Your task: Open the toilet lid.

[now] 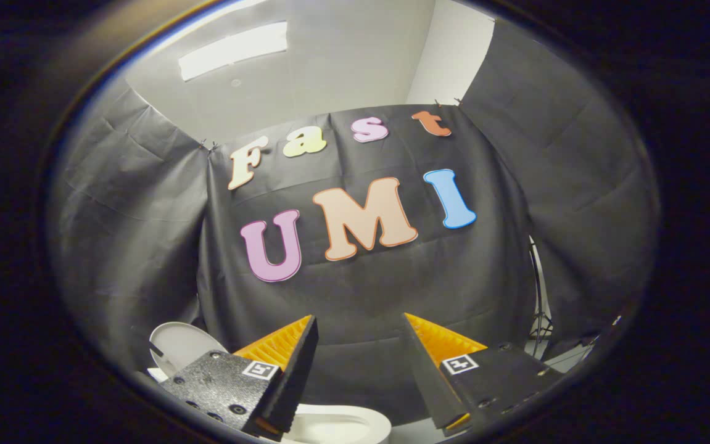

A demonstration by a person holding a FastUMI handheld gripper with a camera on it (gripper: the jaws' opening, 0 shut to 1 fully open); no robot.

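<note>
The hand-held gripper (358, 345) points up and forward at the black cloth wall (367, 290), its two fingers spread wide with nothing between them. The toilet sits low, below the fingers and on their near side. A rounded white piece, which I take for the lid (179, 345), stands tilted up just to the left of the left finger, partly hidden behind it. It looks already raised, though so little of it is clear that I cannot be sure. A curved white rim (342, 425), likely the seat or bowl edge, shows under the gap between the fingers. So the lid lies down and to the left of the fingers, not ahead of them. If any lifting is left to do, the gripper would need to tip downward and swing left to reach the lid's edge.
</note>
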